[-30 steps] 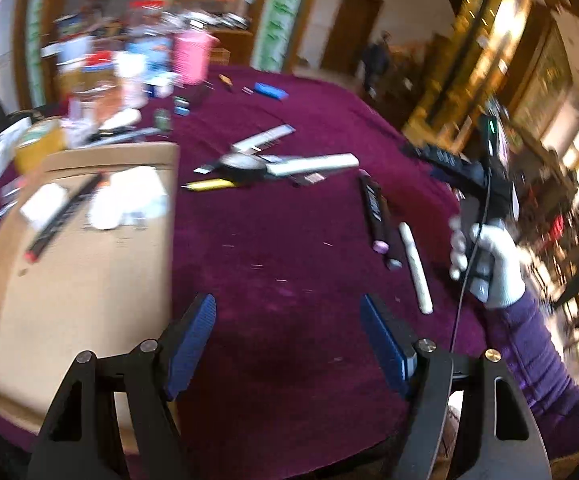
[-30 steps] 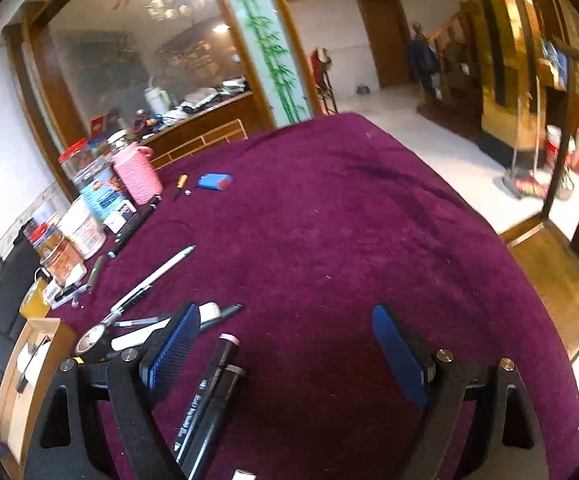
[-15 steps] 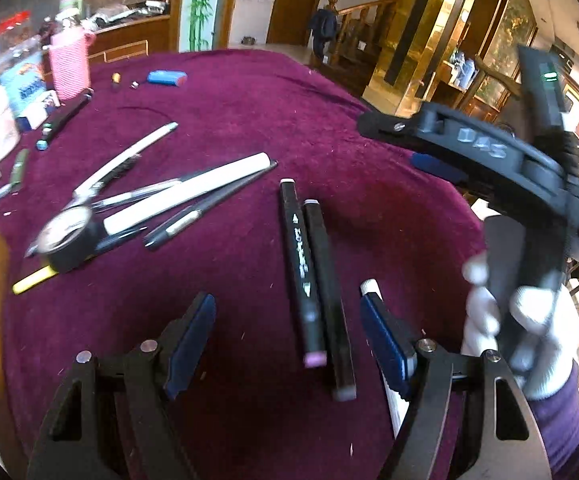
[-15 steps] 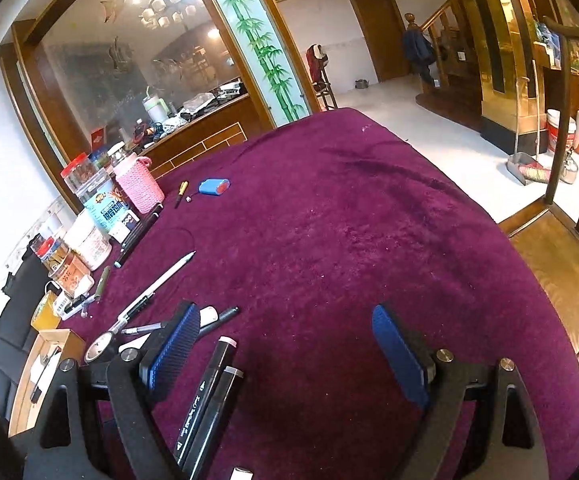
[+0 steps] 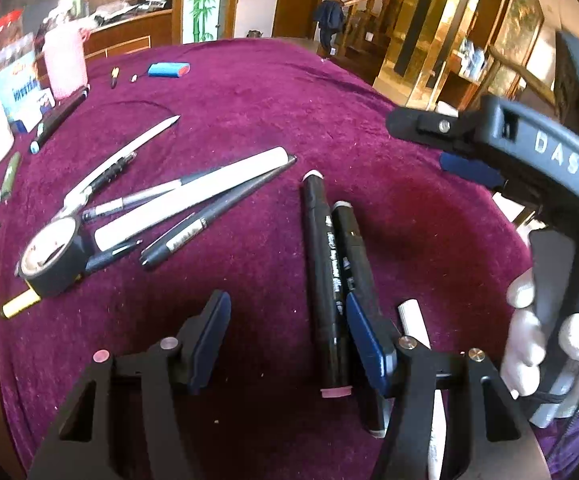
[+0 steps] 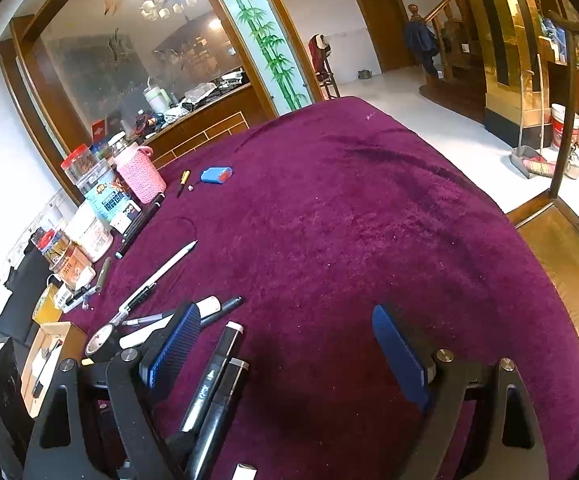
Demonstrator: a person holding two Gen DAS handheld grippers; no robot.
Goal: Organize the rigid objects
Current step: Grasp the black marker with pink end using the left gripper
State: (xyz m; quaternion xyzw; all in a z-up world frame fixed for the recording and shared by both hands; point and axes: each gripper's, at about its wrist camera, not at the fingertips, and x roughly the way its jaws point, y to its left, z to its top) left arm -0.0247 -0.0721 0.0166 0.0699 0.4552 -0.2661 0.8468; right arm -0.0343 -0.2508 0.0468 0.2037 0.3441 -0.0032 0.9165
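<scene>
**Left gripper closing over the black marker**

Your left gripper [image 5: 289, 340] is narrowing, pads not yet touching — the black marker [image 5: 326, 280] lies between them on the purple cloth [image 5: 409, 240], a second marker [image 5: 353, 248] touching its right side. Centre on the left one so the right pad slips between the two. Your right gripper [image 6: 289, 348] hangs spread wide, holding nothing.

Two black markers [image 5: 327, 276] lie touching side by side on the purple cloth [image 5: 249, 92], pink-capped ends nearest.
</scene>
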